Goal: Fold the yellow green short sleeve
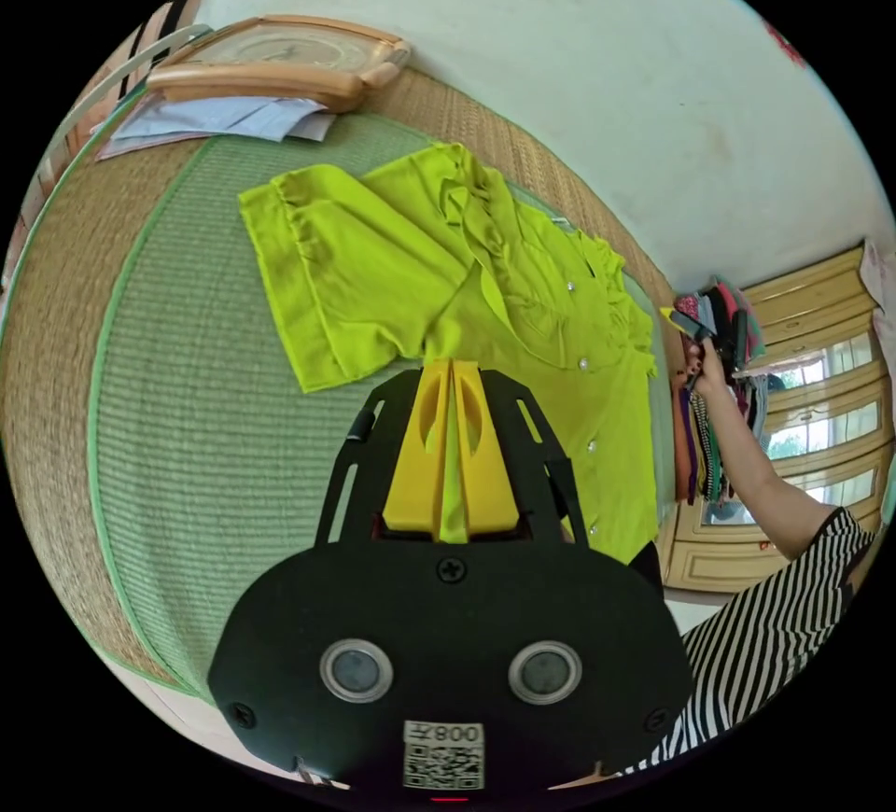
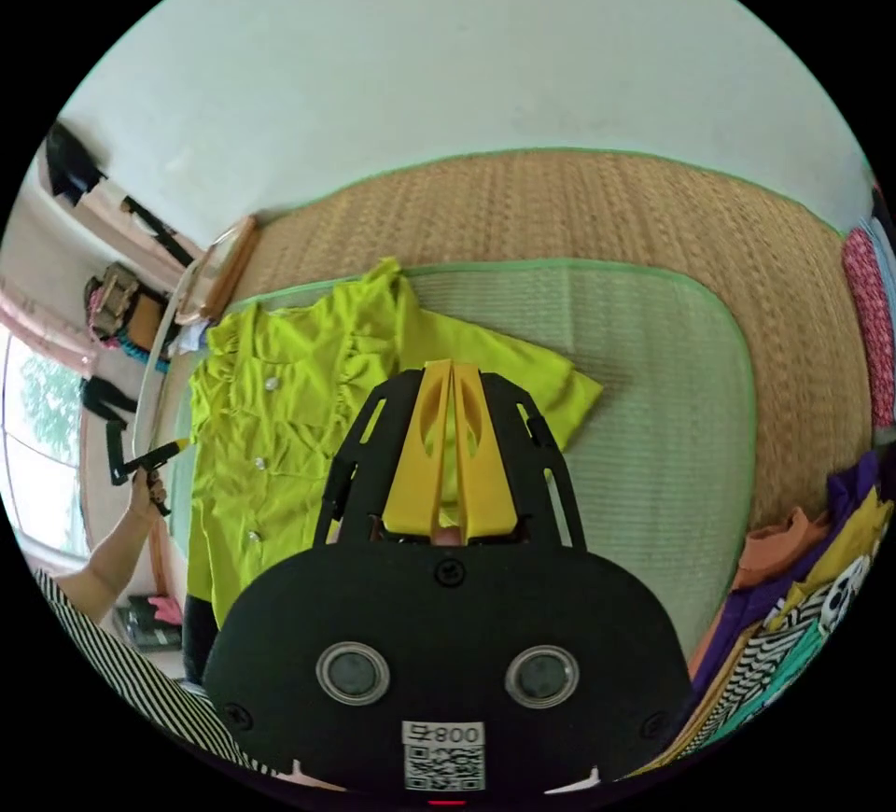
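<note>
A pale wall [image 2: 448, 56] rises behind a broad woven straw mat [image 2: 597, 205], and on that lies a smaller green mat [image 1: 196, 439] with a bright green border. The yellow green short sleeve shirt [image 1: 485, 299] is spread front up on the green mat, its row of buttons showing and one sleeve stretched flat to the side; in the right gripper view the same shirt [image 2: 271, 420] lies just ahead of the jaws with the other sleeve reaching across the mat.

A heap of colourful clothes [image 2: 812, 588] sits at the mat's edge. A wooden-framed wall clock [image 1: 280, 56] rests on the straw mat by the wall, with some light papers [image 1: 215, 117] beside it.

The left gripper [image 1: 453, 373] has its yellow jaws pressed together, a strip of the shirt's fabric pinched between them. The right gripper [image 2: 452, 375] has its jaws pressed together too; I cannot tell whether they hold any fabric.

A person's hand [image 1: 709, 369] holds that other gripper beyond the shirt's far edge, a striped sleeve [image 1: 775, 625] below it.
</note>
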Demonstrator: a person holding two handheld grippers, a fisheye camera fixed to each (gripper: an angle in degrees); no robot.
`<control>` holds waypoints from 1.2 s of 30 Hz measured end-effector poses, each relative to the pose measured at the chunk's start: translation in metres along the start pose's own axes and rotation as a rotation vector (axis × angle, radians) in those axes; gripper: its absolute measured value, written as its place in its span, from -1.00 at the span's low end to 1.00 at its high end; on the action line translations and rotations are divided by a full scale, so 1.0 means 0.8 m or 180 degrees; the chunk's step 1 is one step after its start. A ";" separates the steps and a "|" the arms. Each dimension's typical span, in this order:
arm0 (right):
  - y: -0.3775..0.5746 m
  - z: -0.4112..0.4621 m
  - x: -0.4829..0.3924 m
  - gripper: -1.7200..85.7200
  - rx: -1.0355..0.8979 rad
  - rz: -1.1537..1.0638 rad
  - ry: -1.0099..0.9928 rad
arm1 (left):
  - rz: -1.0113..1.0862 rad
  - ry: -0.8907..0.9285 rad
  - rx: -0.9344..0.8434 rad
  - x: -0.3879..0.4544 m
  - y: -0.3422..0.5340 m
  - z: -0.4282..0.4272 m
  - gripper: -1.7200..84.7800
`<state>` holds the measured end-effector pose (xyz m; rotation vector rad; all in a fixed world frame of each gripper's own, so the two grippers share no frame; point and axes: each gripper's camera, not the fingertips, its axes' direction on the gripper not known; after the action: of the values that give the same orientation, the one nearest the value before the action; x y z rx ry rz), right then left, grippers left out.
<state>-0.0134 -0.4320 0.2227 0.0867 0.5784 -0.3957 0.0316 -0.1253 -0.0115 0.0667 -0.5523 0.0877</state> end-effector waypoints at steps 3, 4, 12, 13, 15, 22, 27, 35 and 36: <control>-0.019 0.019 -0.044 -0.97 -0.0074 -0.0264 -0.0187 | 0.0082 0.0046 -0.0070 0.000 0.005 0.011 -0.95; -0.028 0.032 -0.059 -0.97 -0.0131 -0.0345 -0.0181 | 0.0095 0.0058 -0.0079 0.000 0.007 0.012 -0.95; -0.033 0.093 -0.020 -0.97 -0.0648 0.0003 -0.0062 | -0.0199 0.0354 -0.0160 -0.051 0.064 0.008 -0.94; -0.026 0.081 -0.009 -0.97 -0.0609 0.0079 -0.0044 | -0.0228 0.0416 -0.0136 -0.056 0.071 0.004 -0.94; -0.009 0.051 -0.002 -0.97 -0.0457 0.0060 -0.0080 | -0.0278 0.0561 -0.0105 -0.068 0.106 -0.015 -0.92; 0.176 -0.065 0.024 -0.95 -0.0402 0.0082 -0.0456 | -0.0382 0.0469 -0.0513 -0.075 0.232 -0.048 -0.78; 0.357 -0.118 0.039 -0.88 -0.0768 0.0468 -0.0486 | -0.0514 0.0305 -0.0758 -0.080 0.314 -0.045 -0.74; 0.514 -0.155 0.011 -0.80 -0.1069 0.0647 -0.0054 | -0.0402 -0.0164 -0.0891 -0.077 0.334 -0.013 -0.90; 0.515 -0.154 0.008 -0.80 -0.1076 0.0642 -0.0033 | -0.0450 -0.0151 -0.0889 -0.078 0.336 -0.012 -0.92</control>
<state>0.0881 -0.0311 0.1035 -0.1804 0.6131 -0.0992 -0.0435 0.1385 -0.0419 -0.1644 -0.6012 -0.1293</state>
